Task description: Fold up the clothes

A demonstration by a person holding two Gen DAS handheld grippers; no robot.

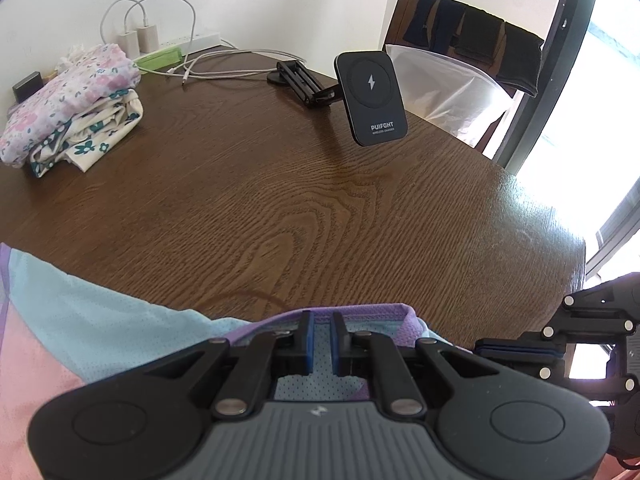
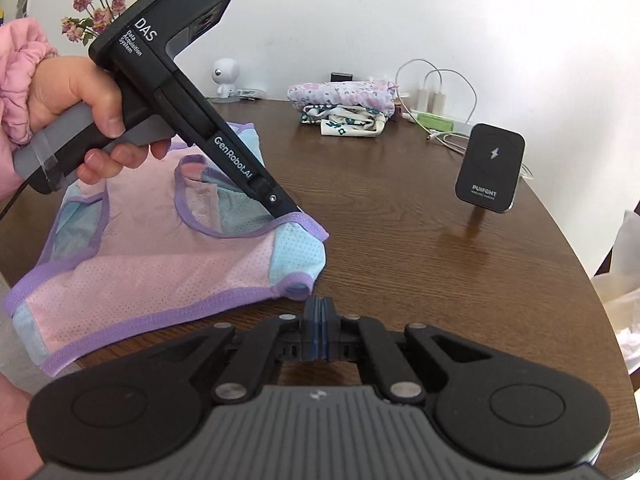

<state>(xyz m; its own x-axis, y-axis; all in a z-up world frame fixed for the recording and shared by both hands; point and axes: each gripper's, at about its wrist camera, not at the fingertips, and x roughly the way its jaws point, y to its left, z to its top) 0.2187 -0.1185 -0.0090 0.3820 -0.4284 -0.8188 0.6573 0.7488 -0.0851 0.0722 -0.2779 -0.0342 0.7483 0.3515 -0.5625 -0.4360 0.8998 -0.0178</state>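
A pink and light-blue mesh top with purple trim (image 2: pixel 160 264) lies spread on the brown wooden table (image 2: pixel 420 264); it also shows in the left wrist view (image 1: pixel 80 320). My left gripper (image 1: pixel 321 322) is slightly open, its fingers straddling the purple-trimmed edge of the top; in the right wrist view its tip (image 2: pixel 286 210) rests on the neckline. My right gripper (image 2: pixel 319 310) is shut and empty, just off the top's right corner near the table's front edge. It shows from the side in the left wrist view (image 1: pixel 520 350).
A stack of folded floral clothes (image 1: pixel 72 108) (image 2: pixel 344 104) sits at the back. A black wireless charger on a stand (image 1: pixel 372 96) (image 2: pixel 490 168), cables and a power strip (image 1: pixel 180 44) are behind. A chair with dark cloth (image 1: pixel 460 44) stands at the table's right.
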